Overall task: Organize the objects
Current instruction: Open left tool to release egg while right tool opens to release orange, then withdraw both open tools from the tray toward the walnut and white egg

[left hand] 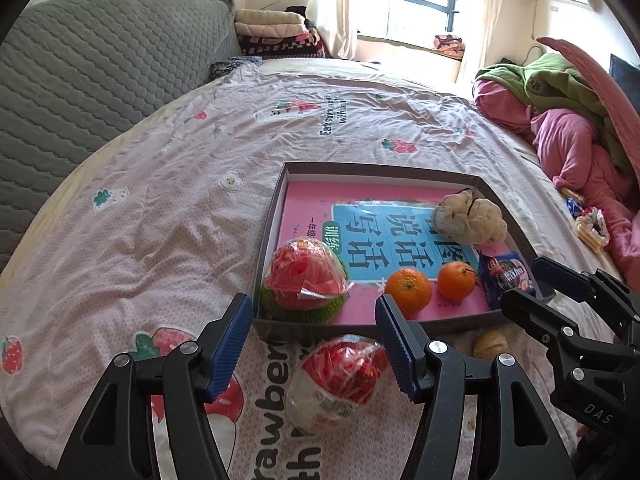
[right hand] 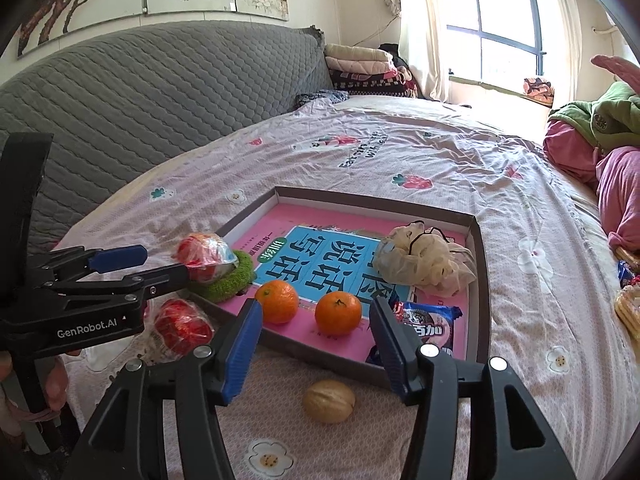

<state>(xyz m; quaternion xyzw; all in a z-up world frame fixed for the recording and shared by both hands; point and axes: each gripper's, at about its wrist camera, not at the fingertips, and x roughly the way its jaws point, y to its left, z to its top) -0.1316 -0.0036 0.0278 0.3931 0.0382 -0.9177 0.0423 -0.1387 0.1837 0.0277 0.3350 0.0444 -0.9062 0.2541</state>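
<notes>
A shallow grey box (left hand: pixel 276 200) (right hand: pixel 480 280) lies on the bed. It holds a pink book, two oranges (left hand: pixel 409 291) (right hand: pixel 338 313), a red wrapped ball on a green ring (left hand: pixel 304 276) (right hand: pixel 208 256), a cream scrunchie (left hand: pixel 470 218) (right hand: pixel 424 258) and a blue snack packet (left hand: pixel 506 274) (right hand: pixel 428 322). My left gripper (left hand: pixel 314 350) is open around a second red wrapped ball (left hand: pixel 338 380) (right hand: pixel 180 330) on the sheet before the box. My right gripper (right hand: pixel 316 350) is open above a walnut (right hand: pixel 329 401) (left hand: pixel 490 345) in front of the box.
The bed has a pink strawberry sheet (left hand: pixel 160 200) and a grey quilted headboard (right hand: pixel 160 92). Pink and green clothes (left hand: pixel 568 120) are piled at the right, with snack packets (right hand: pixel 628 300) by them. Folded blankets (left hand: pixel 276 36) are stacked near the window.
</notes>
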